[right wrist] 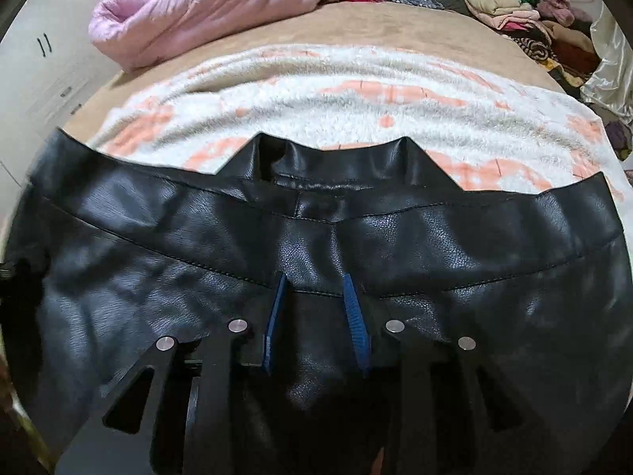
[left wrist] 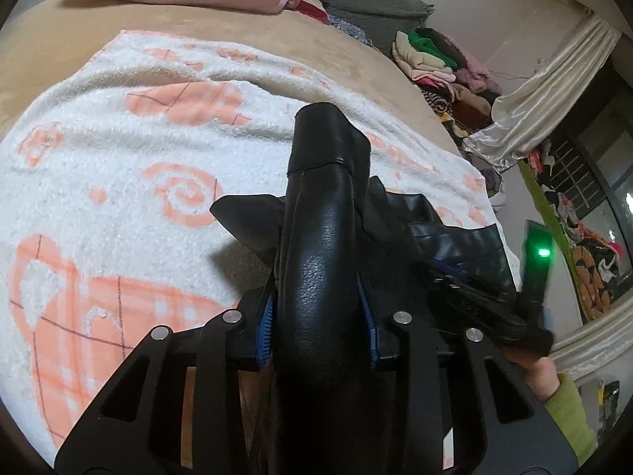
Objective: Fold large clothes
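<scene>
A black leather garment (right wrist: pixel 435 237) lies spread across the near side of the bed, its upper edge with two raised points facing away. My right gripper (right wrist: pixel 315 281) is shut on it, a ridge of leather pinched between the blue pads (right wrist: pixel 356 316). In the left wrist view a thick fold of the same garment (left wrist: pixel 320 158) stands up between the blue pads (left wrist: pixel 266 324) of my left gripper (left wrist: pixel 316 297), which is shut on it. A hand in a green sleeve (left wrist: pixel 561 388) holds a device with a green light (left wrist: pixel 544 253) at the right, against more leather.
A white fleece blanket with orange patterns (right wrist: pixel 356 118) covers the tan bed (right wrist: pixel 395 27). A rolled pink quilt (right wrist: pixel 190 19) lies at the far left. Stacked clothes (left wrist: pixel 435 63) sit at the far right beside a cream curtain (left wrist: pixel 546 91). White cupboards (right wrist: pixel 51 63) stand to the left.
</scene>
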